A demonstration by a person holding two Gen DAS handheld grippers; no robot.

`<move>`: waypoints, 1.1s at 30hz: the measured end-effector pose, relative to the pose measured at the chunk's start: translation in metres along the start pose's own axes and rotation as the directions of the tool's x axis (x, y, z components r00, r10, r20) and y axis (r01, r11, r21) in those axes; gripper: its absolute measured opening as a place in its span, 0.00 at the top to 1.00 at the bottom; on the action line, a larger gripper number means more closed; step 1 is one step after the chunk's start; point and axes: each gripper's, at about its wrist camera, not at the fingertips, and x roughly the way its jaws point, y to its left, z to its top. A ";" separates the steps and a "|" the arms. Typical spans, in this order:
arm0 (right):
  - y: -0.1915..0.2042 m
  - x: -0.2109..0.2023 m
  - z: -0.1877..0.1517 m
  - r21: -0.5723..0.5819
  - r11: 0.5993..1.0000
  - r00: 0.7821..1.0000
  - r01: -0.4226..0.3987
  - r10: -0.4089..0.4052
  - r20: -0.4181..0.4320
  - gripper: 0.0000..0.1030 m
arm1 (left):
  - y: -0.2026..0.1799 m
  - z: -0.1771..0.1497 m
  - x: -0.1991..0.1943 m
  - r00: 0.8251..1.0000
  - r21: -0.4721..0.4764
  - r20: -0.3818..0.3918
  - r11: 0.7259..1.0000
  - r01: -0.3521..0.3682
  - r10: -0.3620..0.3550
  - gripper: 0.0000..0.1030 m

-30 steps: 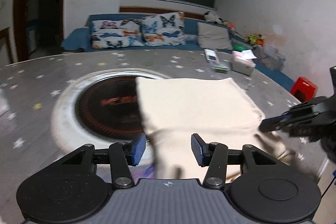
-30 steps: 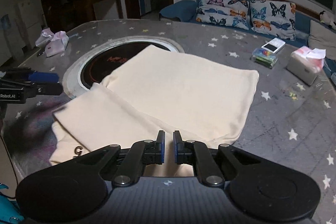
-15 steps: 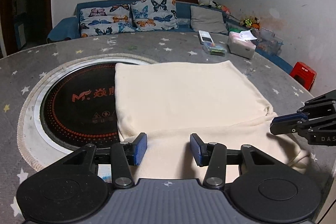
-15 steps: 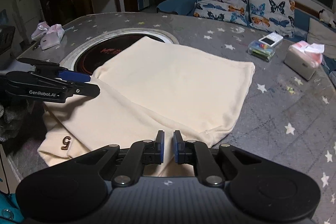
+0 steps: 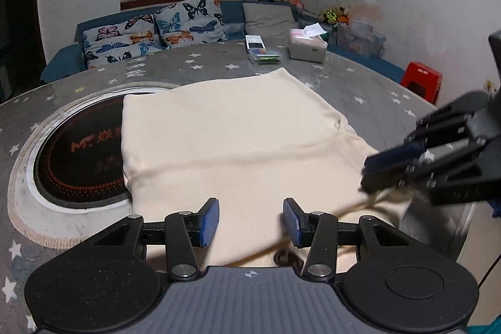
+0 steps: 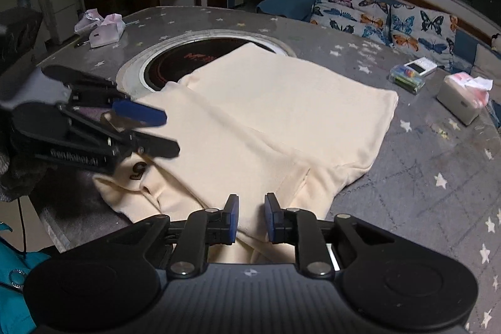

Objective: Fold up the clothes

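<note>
A cream garment (image 5: 238,143) lies partly folded on the round grey star-patterned table (image 5: 369,89), covering part of the black induction hob (image 5: 78,152). It also shows in the right wrist view (image 6: 275,115), with a dark "5" mark (image 6: 137,170) near its front edge. My left gripper (image 5: 249,221) is open, its blue pads just above the garment's near edge. My right gripper (image 6: 251,218) is open a little over the garment's near right corner; it also shows in the left wrist view (image 5: 391,165).
A tissue box (image 5: 308,47), a remote (image 5: 255,43) and a small clear box (image 5: 266,57) sit at the table's far side. Pink bags (image 6: 105,27) lie at the far left in the right wrist view. A sofa with butterfly cushions (image 5: 156,30) stands behind. A red stool (image 5: 421,77) stands by the wall.
My right gripper's jaws have opened from shut. My left gripper has moved in over the garment's near edge, and the two grippers have come closer together.
</note>
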 end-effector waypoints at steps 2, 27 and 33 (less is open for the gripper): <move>0.001 -0.005 -0.001 -0.003 1.000 1.000 -0.004 0.004 0.014 0.83 | 0.002 -0.002 -0.007 1.000 0.000 0.009 1.000 -0.003 0.003 0.53; 0.019 -0.033 -0.020 -0.140 0.990 1.000 0.019 -0.019 0.004 0.60 | -0.037 -0.063 -0.044 0.992 0.454 0.096 0.884 -0.112 0.077 0.50; 0.023 -0.035 -0.026 -0.177 0.984 1.000 0.021 -0.024 -0.015 0.55 | -0.037 -0.061 -0.039 0.992 0.461 0.114 0.882 -0.098 0.050 0.83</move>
